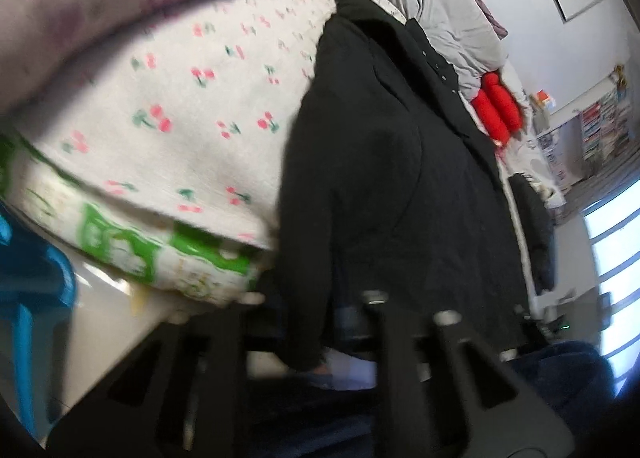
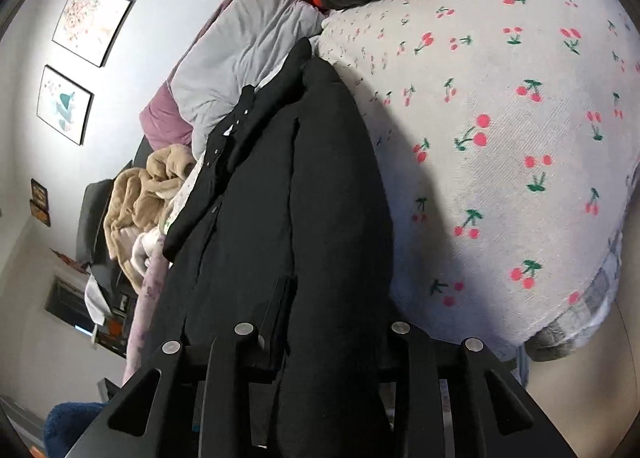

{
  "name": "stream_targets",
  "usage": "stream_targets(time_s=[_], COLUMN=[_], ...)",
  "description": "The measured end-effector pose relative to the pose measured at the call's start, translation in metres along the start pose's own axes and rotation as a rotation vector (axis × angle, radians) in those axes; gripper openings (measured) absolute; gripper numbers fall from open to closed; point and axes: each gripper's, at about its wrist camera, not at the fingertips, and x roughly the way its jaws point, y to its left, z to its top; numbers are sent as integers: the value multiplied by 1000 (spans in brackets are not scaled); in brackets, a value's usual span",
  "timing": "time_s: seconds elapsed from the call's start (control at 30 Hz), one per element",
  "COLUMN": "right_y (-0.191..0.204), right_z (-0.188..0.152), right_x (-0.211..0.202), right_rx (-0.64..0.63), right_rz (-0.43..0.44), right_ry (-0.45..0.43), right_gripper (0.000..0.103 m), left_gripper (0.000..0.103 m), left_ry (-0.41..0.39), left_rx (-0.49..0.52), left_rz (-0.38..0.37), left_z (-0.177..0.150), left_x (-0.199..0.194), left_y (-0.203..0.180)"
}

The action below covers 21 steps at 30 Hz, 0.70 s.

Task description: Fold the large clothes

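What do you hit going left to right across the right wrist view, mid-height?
Framed pictures on the wall → beige fleece blanket → black coat running into the right tool → cherry-print sheet.

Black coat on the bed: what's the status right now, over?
Both grippers, left gripper and right gripper, shut on black coat. Coat stretched across cherry-print sheet. Grey duvet and beige blanket alongside.
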Motion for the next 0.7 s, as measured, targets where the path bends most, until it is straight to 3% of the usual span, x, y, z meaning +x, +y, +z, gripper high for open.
stream_targets(time_s=[0.17,0.33,0.5,0.7], right_y=[35,67,84,98], right_z=[14,34,43,48], right_x=[-32,-42,-28,-24], right_rx=[-31,-32,-27,-25], right_rz=[106,189,234,250], right_ry=[-67,-98,-92,-115], right_gripper=[7,7,7,7], left_gripper=[8,9,11,15], left_ry=[-29,-62,-13,38], left_rx=[6,80,9,-35], left_rz=[53,146,107,71], left_z=[7,30,50,34], left_x=[-26,-46,-39,-29], left_y=[-19,-52,-43,-30])
